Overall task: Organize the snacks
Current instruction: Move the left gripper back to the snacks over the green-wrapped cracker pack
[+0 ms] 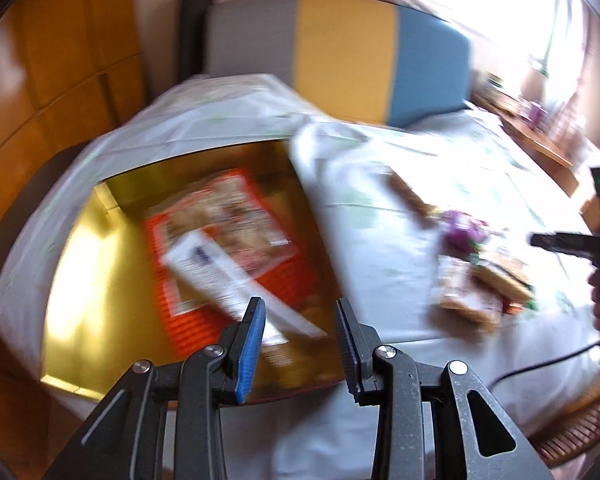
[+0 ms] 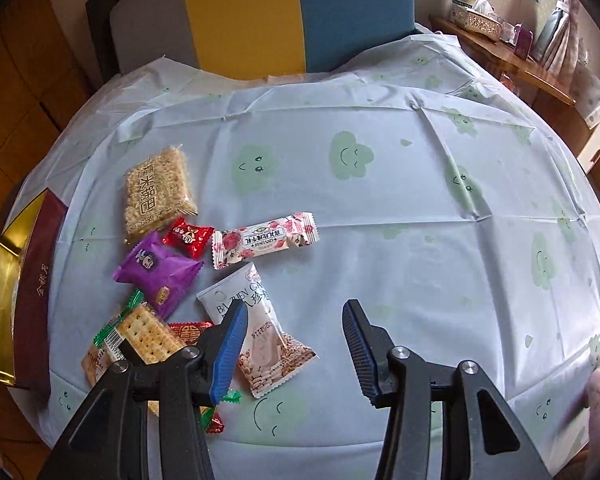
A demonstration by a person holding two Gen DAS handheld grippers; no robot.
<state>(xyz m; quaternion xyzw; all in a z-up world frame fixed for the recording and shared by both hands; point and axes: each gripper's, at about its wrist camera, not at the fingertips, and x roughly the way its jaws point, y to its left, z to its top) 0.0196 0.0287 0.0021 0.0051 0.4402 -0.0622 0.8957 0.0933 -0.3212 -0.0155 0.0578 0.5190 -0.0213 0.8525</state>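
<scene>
Both claws empty — snacks (image 2: pixel 188 280) scattered

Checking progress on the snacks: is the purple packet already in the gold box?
No, the purple packet lies on the tablecloth among other snacks.

The left wrist view looks steeply down over the gold box (image 1: pixel 80 264), close above it, and it is blurred. The box fills the left half of this view; right of the box the white tablecloth (image 1: pixel 380 248) runs to the striped chair (image 1: pixel 340 56) behind. The right wrist view also looks down, from close above the tablecloth (image 2: pixel 380 200) on the right of the box (image 2: pixel 8 248), which is only at its left edge. Both views share the box, the snack pile (image 2: pixel 168 280) just beside it (image 1: pixel 476 272), the cloth and the chair (image 2: pixel 260 16)
</scene>
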